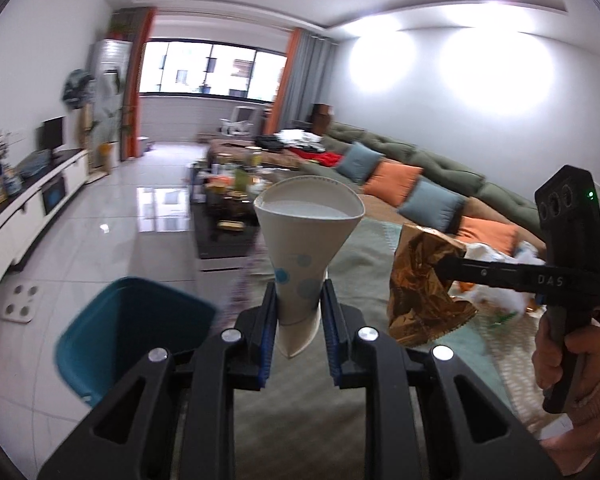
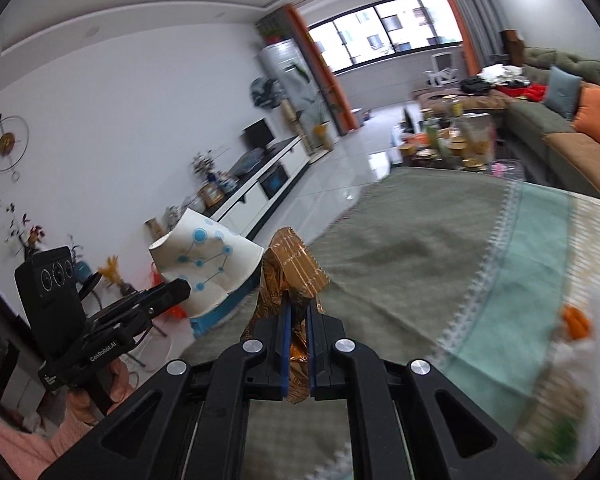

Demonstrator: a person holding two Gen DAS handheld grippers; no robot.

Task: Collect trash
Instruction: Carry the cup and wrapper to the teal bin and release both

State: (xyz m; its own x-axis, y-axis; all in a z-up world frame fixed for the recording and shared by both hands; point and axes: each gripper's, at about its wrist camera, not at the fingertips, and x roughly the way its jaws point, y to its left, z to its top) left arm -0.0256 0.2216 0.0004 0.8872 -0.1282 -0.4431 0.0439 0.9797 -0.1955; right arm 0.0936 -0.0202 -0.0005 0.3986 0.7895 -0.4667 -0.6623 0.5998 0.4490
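Low and to the left of my left tool (image 1: 298, 320) stands the open teal plastic bin (image 1: 136, 328), the target for this drop. That tool is clenched on the crushed base of a white paper cup with blue dots (image 1: 304, 240), mouth up. I should carry it over the bin's opening before letting go, keeping it upright until then. To the right, my right tool (image 2: 298, 334) pinches a crinkled gold foil wrapper (image 2: 292, 268) tightly; it should follow over the same opening, released second so the two don't collide above the green woven cloth (image 2: 420, 248).
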